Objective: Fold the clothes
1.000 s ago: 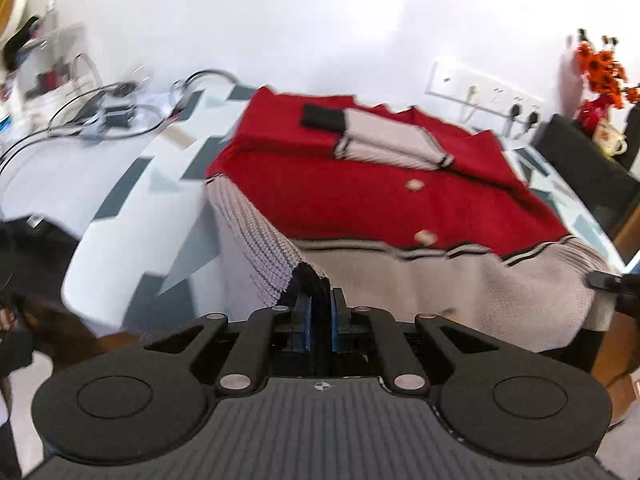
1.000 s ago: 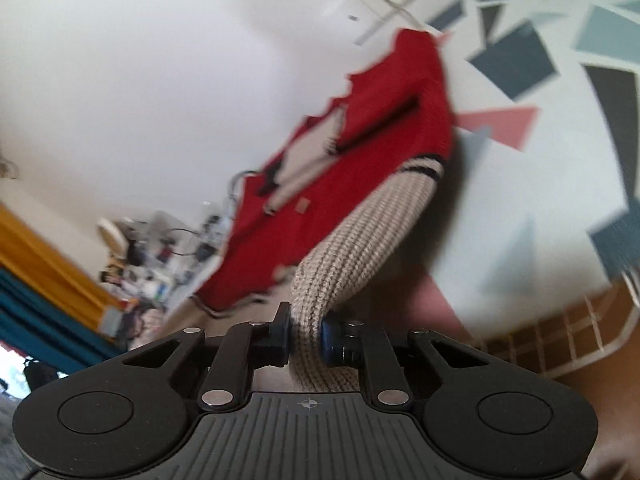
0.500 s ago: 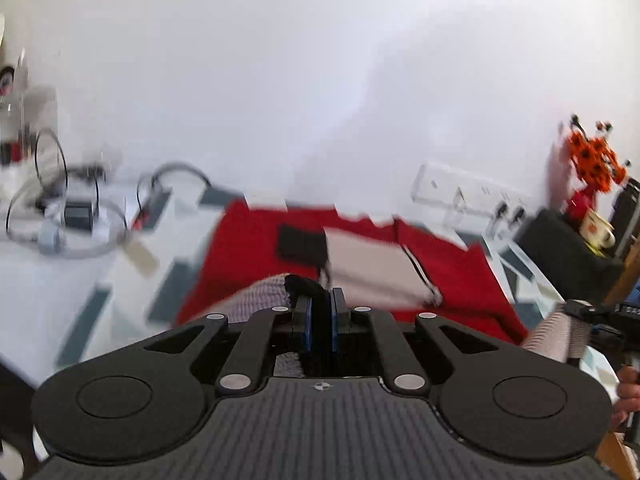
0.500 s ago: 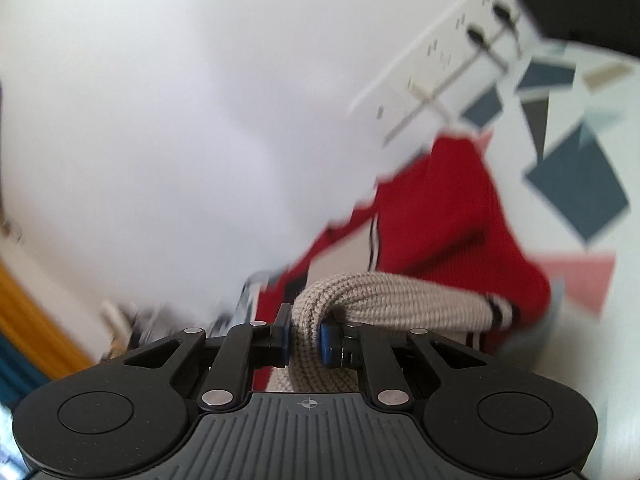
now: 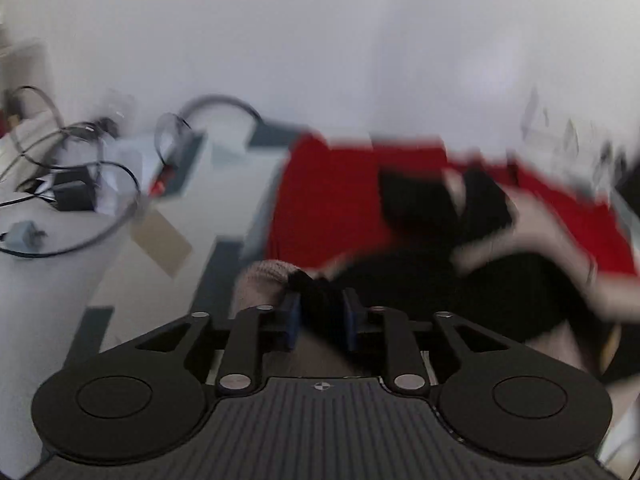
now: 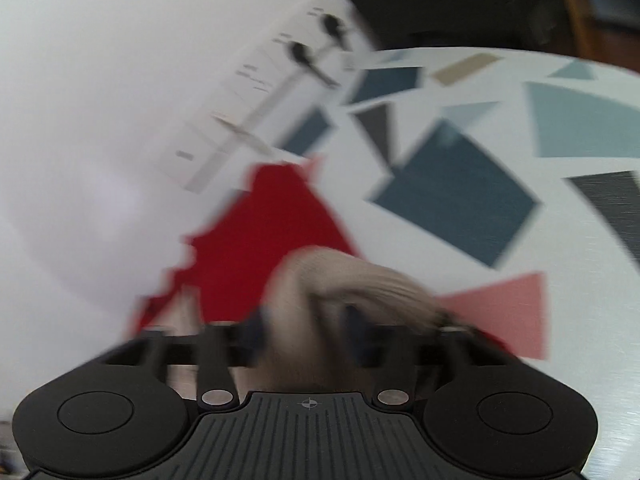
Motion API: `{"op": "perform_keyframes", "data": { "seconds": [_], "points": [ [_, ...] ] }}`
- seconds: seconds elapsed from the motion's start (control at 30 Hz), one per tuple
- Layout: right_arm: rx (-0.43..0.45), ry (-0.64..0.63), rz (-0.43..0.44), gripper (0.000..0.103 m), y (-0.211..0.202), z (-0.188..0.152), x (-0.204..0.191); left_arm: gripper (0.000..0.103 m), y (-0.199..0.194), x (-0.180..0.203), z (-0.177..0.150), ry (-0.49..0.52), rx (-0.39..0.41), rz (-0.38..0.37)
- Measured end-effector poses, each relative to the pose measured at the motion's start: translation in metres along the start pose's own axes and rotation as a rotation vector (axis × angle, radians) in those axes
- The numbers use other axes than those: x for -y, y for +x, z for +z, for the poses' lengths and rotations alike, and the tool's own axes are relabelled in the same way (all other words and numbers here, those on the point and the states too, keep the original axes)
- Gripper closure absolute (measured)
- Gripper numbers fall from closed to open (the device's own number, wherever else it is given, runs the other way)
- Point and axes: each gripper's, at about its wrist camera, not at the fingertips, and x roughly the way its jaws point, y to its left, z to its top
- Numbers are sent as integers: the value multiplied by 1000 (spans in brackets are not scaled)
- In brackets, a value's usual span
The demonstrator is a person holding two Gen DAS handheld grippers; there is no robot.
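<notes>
Nearest the left wrist camera, the left gripper (image 5: pixel 319 316) is angling downward toward the table, and its jaws are opening; the black knitted edge of the sweater's hem (image 5: pixel 316 286) is lying between the blue pads (image 5: pixel 290 314), which are standing a little apart from it. Just beyond, the beige ribbed band (image 5: pixel 266 276) is bunching over the red body of the sweater (image 5: pixel 332 200), which is lying across the patterned table (image 5: pixel 224 168). Farther left, a tangle of cables (image 5: pixel 72 168) is resting on the tabletop.

In the right wrist view, the right gripper (image 6: pixel 306 332) is also tilting down, its jaws opening around a thick beige fold (image 6: pixel 348 280) of the same sweater; blur is hiding whether the pads are touching it. Beyond it, the red cloth is reaching toward the white wall, where a power strip (image 6: pixel 276 92) is sitting.
</notes>
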Motion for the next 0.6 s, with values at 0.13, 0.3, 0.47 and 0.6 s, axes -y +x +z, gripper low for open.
{"op": "perform_keyframes", "data": {
  "seconds": [0.13,0.3,0.47,0.6],
  "points": [
    [10,0,22,44,-21,-4,5,27,-30,-15,-17,42,46,-78],
    [-25,92,73,37,-53,-7,21,15,-43,-36,-33,36,9,-104],
    [-126,19,13,35,-40,-28,10,15,-23,-41,-49,-13,-81,-100],
    [-127,93,47,35,-35,-26,-3,15,-24,-39,-40,-28,-41,-119]
  ]
}}
